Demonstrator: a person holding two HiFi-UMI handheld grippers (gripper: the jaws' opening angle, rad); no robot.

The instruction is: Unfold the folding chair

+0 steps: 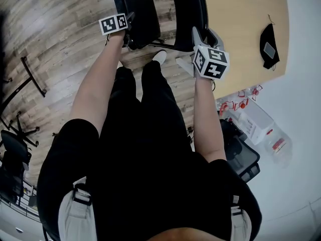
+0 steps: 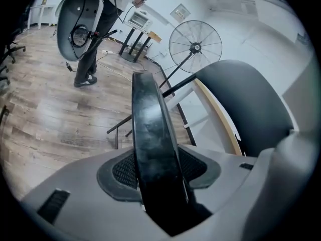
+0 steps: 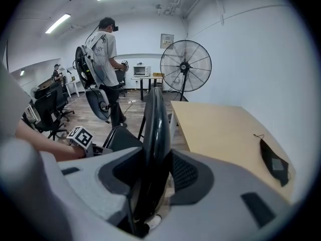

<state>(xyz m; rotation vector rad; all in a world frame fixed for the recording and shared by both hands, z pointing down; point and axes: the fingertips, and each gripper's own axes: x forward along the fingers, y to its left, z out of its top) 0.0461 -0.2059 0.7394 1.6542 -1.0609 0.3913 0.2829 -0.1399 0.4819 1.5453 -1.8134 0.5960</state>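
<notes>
Left hand-held gripper (image 2: 158, 170): closed on the rim of a black panel of the folding chair (image 1: 140, 9); the panel edge fills the gap between the two pads and runs straight up and away from the jaws.

Right hand-held gripper (image 3: 152, 170): closed on the rim of the chair's other, larger panel (image 3: 154, 129); the edge stands upright between the pads and rises well above them.

Chair relative to the left hand-held gripper: the gripped panel is held edge-on in the jaws; the larger panel (image 2: 246, 104) is seen to the right of it, apart from the jaws.

Chair relative to the right hand-held gripper: the smaller panel (image 3: 120, 139) is seen low to the left of the jaws, with the left hand-held gripper's marker cube (image 3: 81, 137) just beside it.

Chair in the head view: it is held in front of the person's feet, between the two outstretched arms, on the wooden floor (image 1: 60, 44).

Table (image 1: 241, 24): it lies to the right of the right hand-held gripper, just beyond the larger panel; a black item (image 1: 269, 46) is carried on it.

Beyond the jaws: a standing fan (image 3: 185, 67) and a person (image 3: 105, 54) are seen farther off.
</notes>
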